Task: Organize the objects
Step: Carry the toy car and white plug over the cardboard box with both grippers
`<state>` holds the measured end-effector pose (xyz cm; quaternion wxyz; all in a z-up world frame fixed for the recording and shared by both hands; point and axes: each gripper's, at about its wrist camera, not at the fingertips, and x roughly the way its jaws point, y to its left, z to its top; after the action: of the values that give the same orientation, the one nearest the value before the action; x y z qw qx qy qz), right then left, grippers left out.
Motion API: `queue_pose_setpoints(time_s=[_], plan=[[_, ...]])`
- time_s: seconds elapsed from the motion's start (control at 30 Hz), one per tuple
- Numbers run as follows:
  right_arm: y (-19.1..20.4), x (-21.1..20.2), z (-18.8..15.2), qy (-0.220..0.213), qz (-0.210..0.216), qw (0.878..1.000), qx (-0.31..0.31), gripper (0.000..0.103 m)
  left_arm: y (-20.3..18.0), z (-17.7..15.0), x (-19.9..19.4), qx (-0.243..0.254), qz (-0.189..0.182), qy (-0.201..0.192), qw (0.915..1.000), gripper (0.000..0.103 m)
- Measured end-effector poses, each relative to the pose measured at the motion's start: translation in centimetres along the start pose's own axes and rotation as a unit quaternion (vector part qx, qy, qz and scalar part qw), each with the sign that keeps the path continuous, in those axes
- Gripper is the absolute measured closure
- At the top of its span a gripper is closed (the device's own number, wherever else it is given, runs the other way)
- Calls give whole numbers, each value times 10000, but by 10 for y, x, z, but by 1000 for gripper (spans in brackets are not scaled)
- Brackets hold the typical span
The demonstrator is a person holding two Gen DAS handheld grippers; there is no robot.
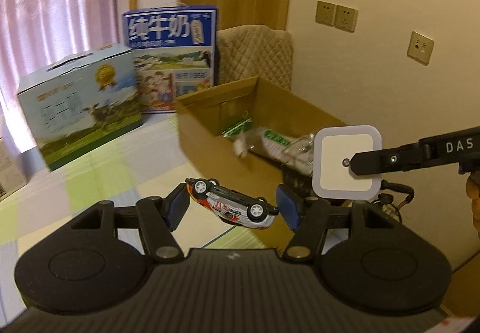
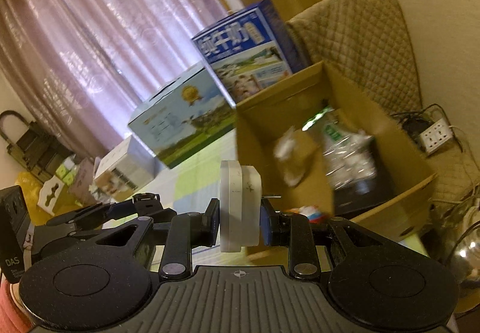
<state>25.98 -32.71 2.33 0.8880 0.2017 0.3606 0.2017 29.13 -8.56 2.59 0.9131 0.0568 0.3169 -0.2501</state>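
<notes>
Two grippers up at once, each with a load. Left gripper (image 1: 232,205): small white toy car with red and black livery (image 1: 231,204), upside down, wheels up, tilted nose-down to the right. It sits between the blue-padded jaws; the left pad touches its tail, the right pad is just beside its nose, contact there not clear. Jaws closed on it as far as can be seen.

Right gripper (image 2: 238,217): white square plug-in night light with rounded corners (image 2: 238,207), held edge-on, jaws clamped flat against its two broad faces. In the left wrist view the same light (image 1: 345,161) faces the camera, pinched by a black finger (image 1: 369,163) marked DAS.

Open brown cardboard box (image 1: 210,134) beyond both grippers, holding a crumpled clear plastic bottle with green label (image 1: 279,143) and white scraps. Night light hangs near the box's front right corner; car is in front of its near wall. Two printed milk cartons (image 1: 81,104) left of the box.
</notes>
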Motion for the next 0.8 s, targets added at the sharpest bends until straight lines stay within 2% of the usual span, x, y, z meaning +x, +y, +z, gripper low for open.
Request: queue_pose_setpoints(time_s=[0.17, 0.4, 0.8], plan=[[-30, 2, 20, -7, -53, 9999, 103, 79, -17, 16, 26, -3, -99, 33, 9999, 43], [-54, 25, 50, 75, -126, 9999, -2, 79, -32, 37, 69, 69, -91, 149, 9998, 43], [-71, 98, 94, 380, -246, 9980, -437, 79, -14, 71, 140, -9, 125, 370, 9992, 43]])
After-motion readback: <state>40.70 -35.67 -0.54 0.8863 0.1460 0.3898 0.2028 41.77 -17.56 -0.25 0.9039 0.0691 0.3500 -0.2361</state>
